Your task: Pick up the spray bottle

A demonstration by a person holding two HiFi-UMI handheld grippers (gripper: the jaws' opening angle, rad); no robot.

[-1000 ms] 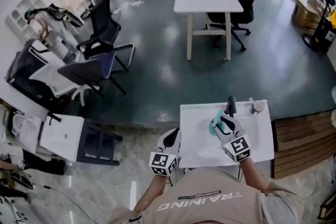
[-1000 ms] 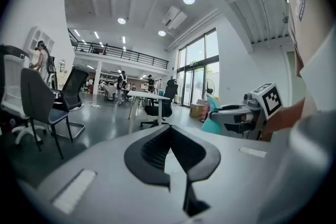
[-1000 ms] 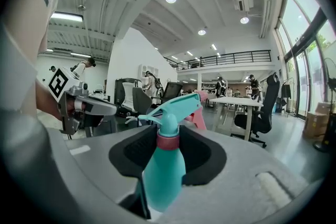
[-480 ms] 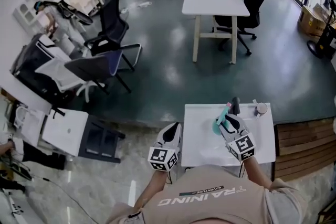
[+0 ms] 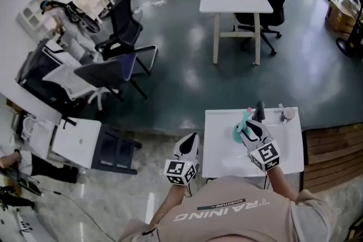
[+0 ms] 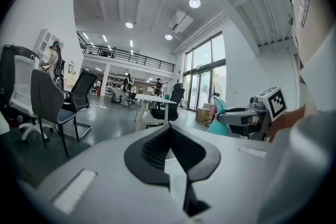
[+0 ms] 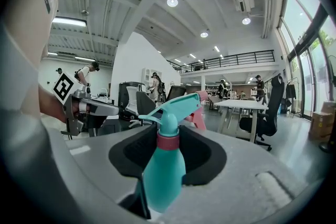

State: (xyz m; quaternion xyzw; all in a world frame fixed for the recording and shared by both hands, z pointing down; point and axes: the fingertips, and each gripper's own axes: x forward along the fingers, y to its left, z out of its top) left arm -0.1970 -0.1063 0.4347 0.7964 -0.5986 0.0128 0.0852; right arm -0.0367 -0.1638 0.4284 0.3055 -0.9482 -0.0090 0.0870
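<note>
Teal bottle (image 5: pixel 241 128), lower right, over worktop (image 5: pixel 227 150): clamped in right tongs (image 7: pixel 167 136); left tongs (image 6: pixel 169 134): closed, empty

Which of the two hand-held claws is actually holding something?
The right gripper, clamped on the teal spray bottle; the left gripper holds nothing between its jaws.
</note>
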